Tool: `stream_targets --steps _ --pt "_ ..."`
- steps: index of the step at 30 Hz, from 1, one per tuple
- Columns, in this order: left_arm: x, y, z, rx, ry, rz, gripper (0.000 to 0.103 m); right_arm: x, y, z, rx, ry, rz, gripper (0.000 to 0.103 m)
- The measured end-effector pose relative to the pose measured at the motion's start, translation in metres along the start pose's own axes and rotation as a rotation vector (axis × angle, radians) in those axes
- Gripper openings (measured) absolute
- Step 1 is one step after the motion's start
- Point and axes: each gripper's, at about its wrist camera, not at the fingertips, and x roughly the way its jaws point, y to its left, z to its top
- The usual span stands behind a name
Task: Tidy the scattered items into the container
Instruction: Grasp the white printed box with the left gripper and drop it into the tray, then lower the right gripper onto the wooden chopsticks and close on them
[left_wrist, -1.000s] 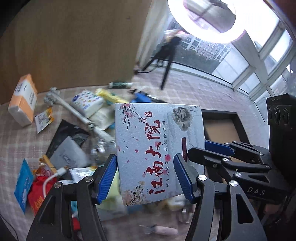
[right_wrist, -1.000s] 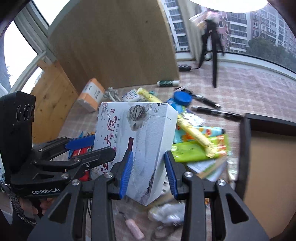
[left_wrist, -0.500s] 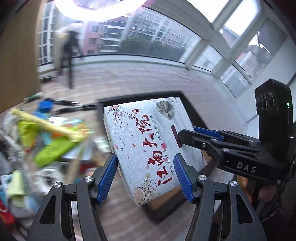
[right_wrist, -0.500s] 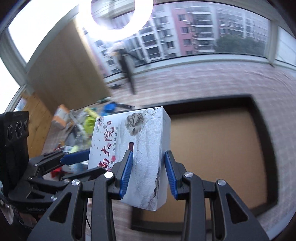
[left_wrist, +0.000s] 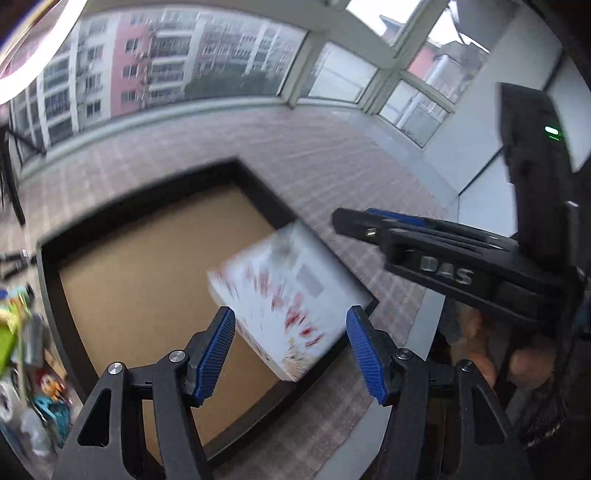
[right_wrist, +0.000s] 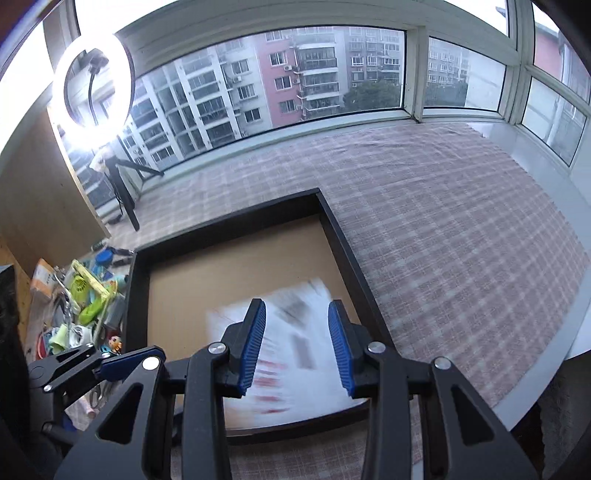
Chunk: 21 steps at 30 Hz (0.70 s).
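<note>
White box (left_wrist: 291, 299) looks blurry over my tray's (right_wrist: 347, 251) five o'clock corner; I can't tell if my left gripper (left_wrist: 290, 350) and right gripper (right_wrist: 297, 345) grip it. I should lower it flat.

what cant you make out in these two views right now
- Box: its print is unreadable, motion-blurred in both wrist views.
- Whether it rests on the tray floor or is in the air: the blur hides that.
- Clutter pile: small in the right wrist view, cut off by the left edge in the left wrist view.
</note>
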Motion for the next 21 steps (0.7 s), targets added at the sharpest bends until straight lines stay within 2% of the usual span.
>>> stream_targets --steps 3,8,17,21 --pt "-0.013 0.011 -0.001 0.014 -0.019 0.039 0.06 0.004 0.01 -0.002 -0.015 0.008 0.03 0.035" --pt "-0.042 0.069 -0.017 -0.079 -0.027 0.119 0.06 0.028 0.057 -0.002 -0.077 0.051 0.141 0.035" --pt "-0.112 0.203 -0.089 -0.308 -0.027 0.34 0.06 0.07 0.19 -0.022 -0.255 0.165 0.375 0.035" --pt "-0.126 0.244 -0.116 -0.396 0.008 0.413 0.06 0.091 0.24 -0.036 -0.291 0.236 0.438 0.031"
